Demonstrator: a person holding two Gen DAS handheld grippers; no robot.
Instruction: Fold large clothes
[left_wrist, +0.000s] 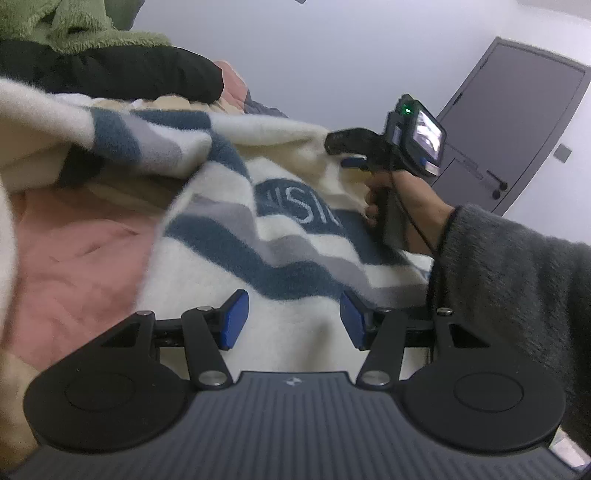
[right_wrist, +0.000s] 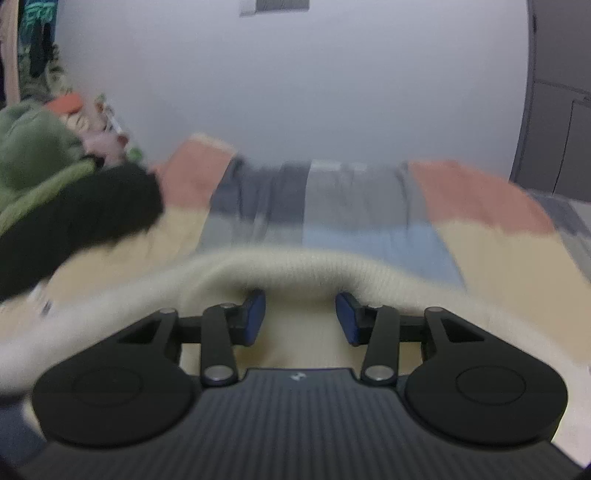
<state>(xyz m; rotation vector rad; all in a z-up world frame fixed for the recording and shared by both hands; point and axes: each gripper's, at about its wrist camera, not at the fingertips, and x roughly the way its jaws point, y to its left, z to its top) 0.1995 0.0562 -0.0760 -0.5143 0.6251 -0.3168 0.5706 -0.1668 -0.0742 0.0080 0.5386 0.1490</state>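
The left gripper (left_wrist: 293, 319) hangs with its blue pads spread and nothing between them, just above the cream body of a striped sweater (left_wrist: 258, 236) that lies across a patchwork bedspread (left_wrist: 70, 243). The right gripper (right_wrist: 300, 316) also stands part open; cream knit sits in the gap and a thick ribbed edge of the sweater (right_wrist: 280, 264) arches over its fingertips, but I cannot tell whether the pads press the cloth or merely flank it. In the left wrist view that same tool, held by a hand (left_wrist: 410, 210) in a grey fuzzy sleeve (left_wrist: 517, 280), reaches into the sweater's far edge near the blue band with lettering. The likely trouble is a weak hold: if the right pads have only a loose bite, the heavy knit could slide out as the edge is carried over, leaving a crooked fold. The free left gripper pins nothing, so the whole garment could drag across the bedspread instead of folding. The raised portion at the left of the left wrist view is blurred, and what lifts it is cut off. The right wrist view is smeared throughout; a black garment (right_wrist: 85, 218) and green fleece (right_wrist: 33, 155) beside the sweater are only roughly legible.
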